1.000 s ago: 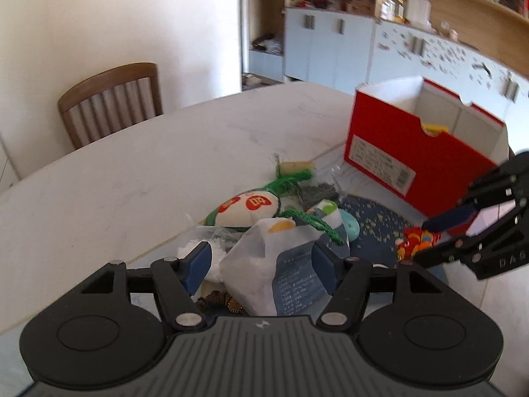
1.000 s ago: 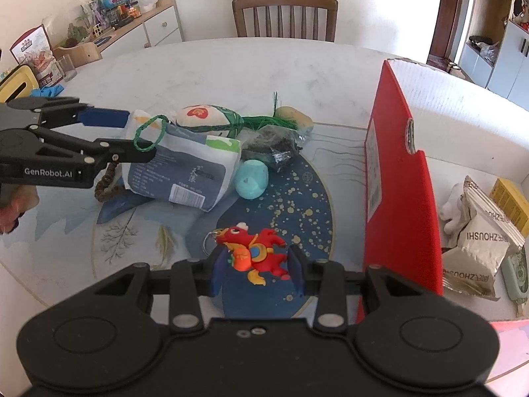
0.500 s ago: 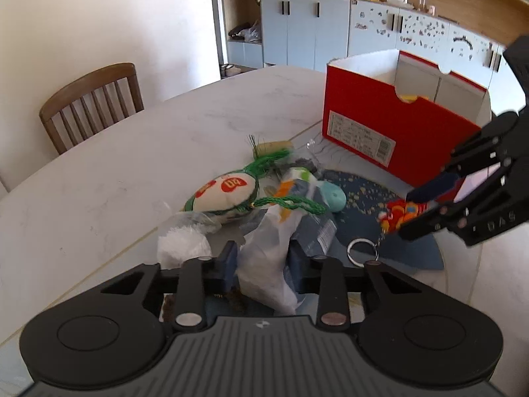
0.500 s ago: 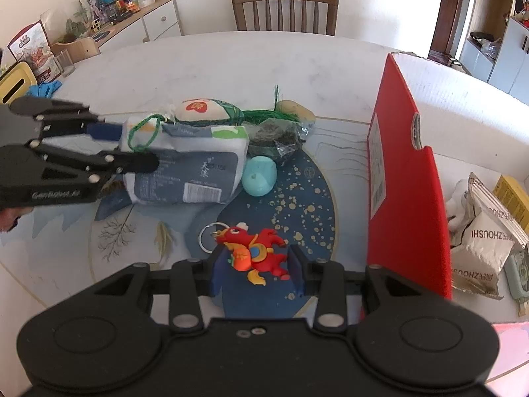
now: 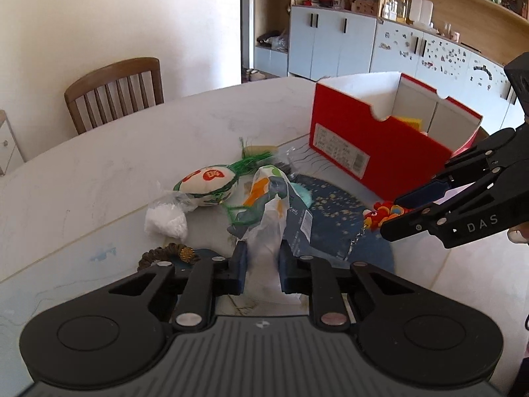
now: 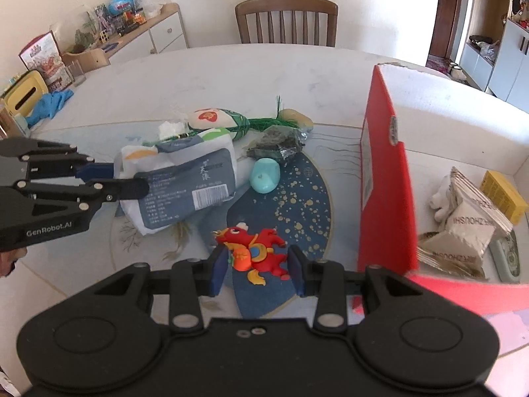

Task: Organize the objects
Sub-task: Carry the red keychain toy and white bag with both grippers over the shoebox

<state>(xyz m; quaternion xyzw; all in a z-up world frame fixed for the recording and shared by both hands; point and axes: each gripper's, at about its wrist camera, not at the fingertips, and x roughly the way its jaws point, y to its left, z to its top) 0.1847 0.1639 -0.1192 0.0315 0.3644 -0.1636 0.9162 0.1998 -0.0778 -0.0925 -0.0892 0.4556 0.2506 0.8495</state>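
Observation:
My left gripper [image 5: 259, 271] is shut on a white and grey plastic pouch [image 5: 274, 221] and holds it lifted off the table; it also shows in the right wrist view [image 6: 188, 185]. My right gripper [image 6: 258, 268] is shut on a red dragon keychain toy [image 6: 254, 251], seen in the left wrist view [image 5: 383, 215] between its fingers. A red open box [image 5: 380, 145] stands at the right, its inside [image 6: 463, 198] holding packets and a yellow box.
On the table lie a green-and-white stuffed pouch [image 5: 208, 182], a white plastic bag [image 5: 165, 221], a brown bead bracelet [image 5: 168, 253], a teal soft toy [image 6: 264, 175] and a dark packet [image 6: 277, 142]. A wooden chair [image 6: 286, 20] stands at the far side.
My left gripper closed on the pouch and lifted it up. My right gripper kept hold of the dragon toy and rose slightly.

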